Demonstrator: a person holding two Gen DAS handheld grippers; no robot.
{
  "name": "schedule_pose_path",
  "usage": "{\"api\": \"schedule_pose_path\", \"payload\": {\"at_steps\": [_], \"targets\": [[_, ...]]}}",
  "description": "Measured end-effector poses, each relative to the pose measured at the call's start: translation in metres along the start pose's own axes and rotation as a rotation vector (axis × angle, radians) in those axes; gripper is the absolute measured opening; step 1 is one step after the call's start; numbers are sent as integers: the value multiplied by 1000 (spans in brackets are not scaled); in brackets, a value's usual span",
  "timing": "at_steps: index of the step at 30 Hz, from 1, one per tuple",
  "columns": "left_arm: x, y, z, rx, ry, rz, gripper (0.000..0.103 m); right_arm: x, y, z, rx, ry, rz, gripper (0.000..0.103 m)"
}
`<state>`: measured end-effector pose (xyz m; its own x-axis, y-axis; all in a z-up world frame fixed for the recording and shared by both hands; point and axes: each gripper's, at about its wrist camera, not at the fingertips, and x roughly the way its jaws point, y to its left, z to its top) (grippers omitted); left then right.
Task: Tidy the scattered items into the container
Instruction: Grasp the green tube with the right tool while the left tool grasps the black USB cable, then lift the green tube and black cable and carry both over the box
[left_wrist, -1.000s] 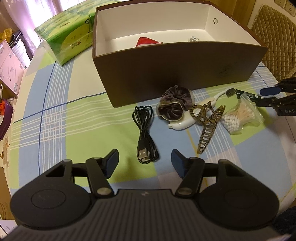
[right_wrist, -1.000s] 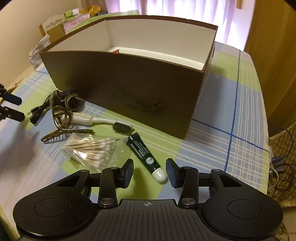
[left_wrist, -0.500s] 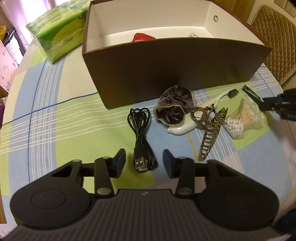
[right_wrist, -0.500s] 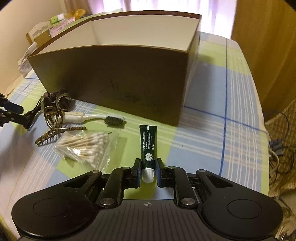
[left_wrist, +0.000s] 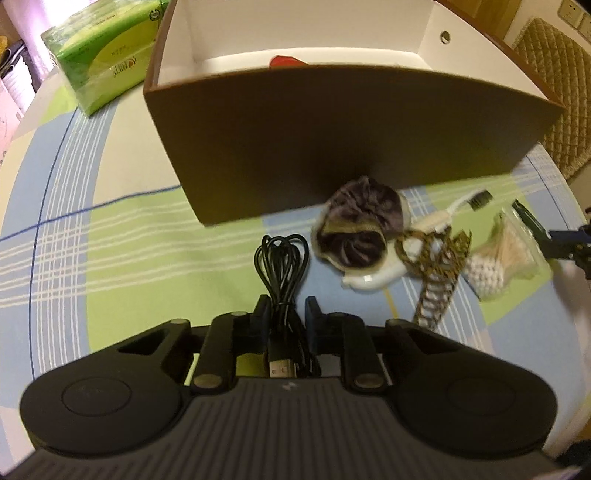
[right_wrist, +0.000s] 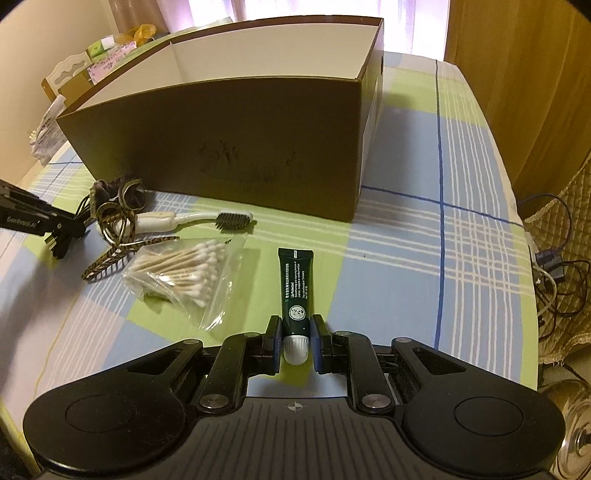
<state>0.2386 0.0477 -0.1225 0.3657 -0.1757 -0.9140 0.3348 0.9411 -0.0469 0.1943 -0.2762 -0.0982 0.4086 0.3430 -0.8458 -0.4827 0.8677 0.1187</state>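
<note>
The brown box (left_wrist: 332, 140) with white inside stands on the checked tablecloth; a red item (left_wrist: 284, 61) lies in it. My left gripper (left_wrist: 286, 314) is shut on the black USB cable (left_wrist: 282, 266), its fingers squeezing the coil. My right gripper (right_wrist: 295, 328) is shut on the dark green tube (right_wrist: 295, 288) near its white cap. A purple scrunchie (left_wrist: 360, 225), a white toothbrush (right_wrist: 192, 219), a tortoiseshell hair claw (left_wrist: 436, 266) and a bag of cotton swabs (right_wrist: 181, 269) lie between the grippers, in front of the box (right_wrist: 240, 147).
A green tissue pack (left_wrist: 103, 55) lies left of the box. A quilted chair (left_wrist: 554, 74) stands at the far right. Cables and a plug (right_wrist: 550, 266) hang off the table's right edge. Packets (right_wrist: 92, 62) sit behind the box.
My left gripper moved forward over the USB cable and closed on it. My right gripper stays shut on the green tube, which it closed on half a second before.
</note>
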Motion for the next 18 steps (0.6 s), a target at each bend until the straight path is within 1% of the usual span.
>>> {"api": "schedule_pose_path", "payload": {"at_steps": [5,7,10,12,14,18], "targets": [[-16,-3,-32,27,31,-28,15,-7,7,-10,-18,19,19,20],[-23,-5,-45,32,38,-23,16,-10,12,-16,-36,28,24,20],[-29,-4,-56,13,39,-13,17,-13,19,-22,-57,35,29,20],[-29,-3,-58,-4,29,-8,22,-14,22,-24,-67,34,21,20],[-27,-7,-52,-22,20,2,25,-12,22,-22,-63,34,15,20],[-22,-11,-43,-27,0,19,26,-8,20,-16,-45,25,3,20]]}}
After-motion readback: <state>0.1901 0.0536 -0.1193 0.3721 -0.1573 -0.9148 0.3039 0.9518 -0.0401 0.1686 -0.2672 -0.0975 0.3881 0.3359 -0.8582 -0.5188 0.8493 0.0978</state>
